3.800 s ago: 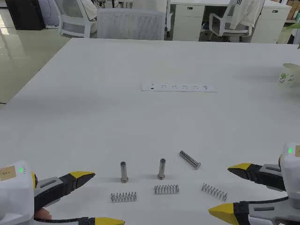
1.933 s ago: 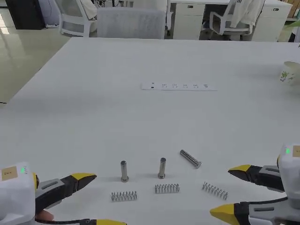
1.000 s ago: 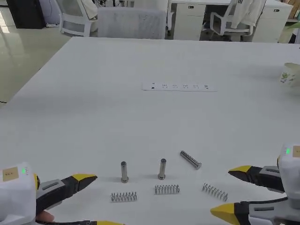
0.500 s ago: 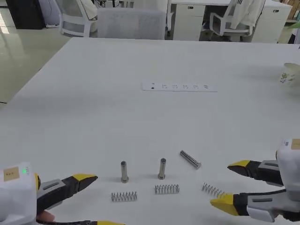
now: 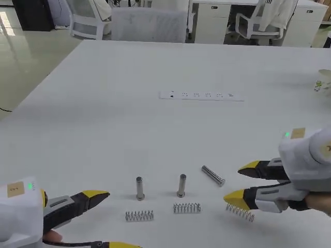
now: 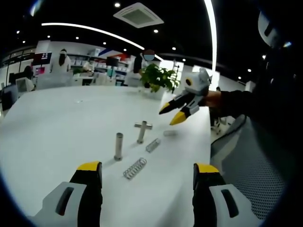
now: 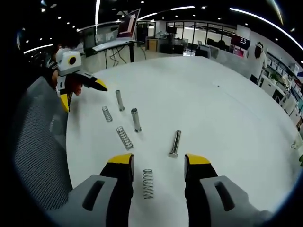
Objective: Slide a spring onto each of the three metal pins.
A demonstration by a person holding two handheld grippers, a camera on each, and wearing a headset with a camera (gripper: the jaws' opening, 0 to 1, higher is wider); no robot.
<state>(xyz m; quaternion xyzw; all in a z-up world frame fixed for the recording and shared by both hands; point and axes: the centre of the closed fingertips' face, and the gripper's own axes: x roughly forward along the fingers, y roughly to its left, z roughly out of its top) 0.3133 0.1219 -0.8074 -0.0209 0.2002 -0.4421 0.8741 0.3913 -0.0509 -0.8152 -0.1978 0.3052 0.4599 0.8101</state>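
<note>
The right gripper view looks down on a spring [image 7: 148,183] lying in the gap between the right gripper's [image 7: 158,159] spread jaws, untouched. In the head view that same spring [image 5: 240,211] sits just under the right gripper's [image 5: 242,182] lower yellow tip. The left gripper view adds a potted plant [image 6: 158,78] and ceiling lights. It also shows the left gripper [image 6: 147,166] wide open and holding nothing.

There are three pins and three springs, all on the near side of the power strip [image 5: 201,95], well apart from it. Two pins stand upright, the left pin [image 5: 139,187] and the middle pin [image 5: 181,185]. The third pin [image 5: 212,175] lies on its side to their right, a little closer to the strip. The left spring [image 5: 139,215] and the middle spring [image 5: 187,207] lie flat, each just nearer the person than its upright pin. No spring is on a pin.

The table [image 5: 103,103] is plain white and broad, with the strip lying across its middle. Beyond the strip stand office chairs [image 5: 85,23] and white desks [image 5: 212,20] on a glossy floor. The left gripper [image 5: 109,219] hangs at the near edge, farthest from the strip.
</note>
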